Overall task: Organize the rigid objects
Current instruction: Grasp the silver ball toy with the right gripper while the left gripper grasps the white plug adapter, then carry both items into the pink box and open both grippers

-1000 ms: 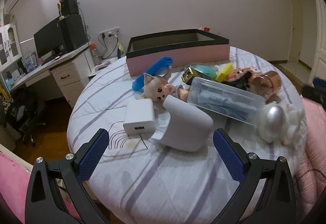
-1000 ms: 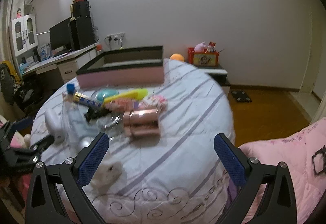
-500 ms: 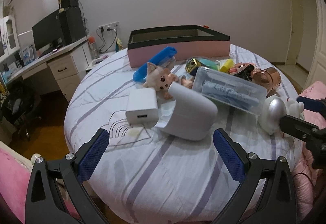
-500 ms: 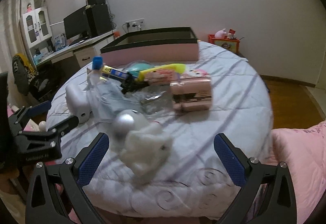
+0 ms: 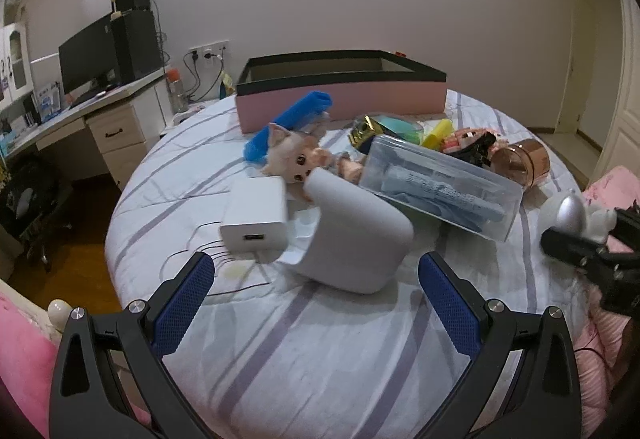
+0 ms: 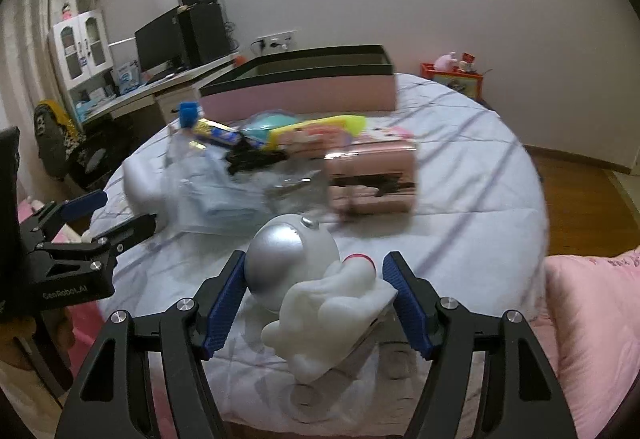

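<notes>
Astronaut figure [image 6: 304, 287] lies between closing right hand-held gripper [image 6: 316, 303] pads

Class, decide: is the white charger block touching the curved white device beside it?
Touching. The left wrist view shows the white charger block lying against the curved white device, no gap between them.

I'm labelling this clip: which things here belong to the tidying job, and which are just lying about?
Part of the job:
- astronaut toy, between the right tongs
- pink box
- white charger
- clear case
- pig doll

Just lying about:
- desk
- monitor
- pink quilt
</notes>
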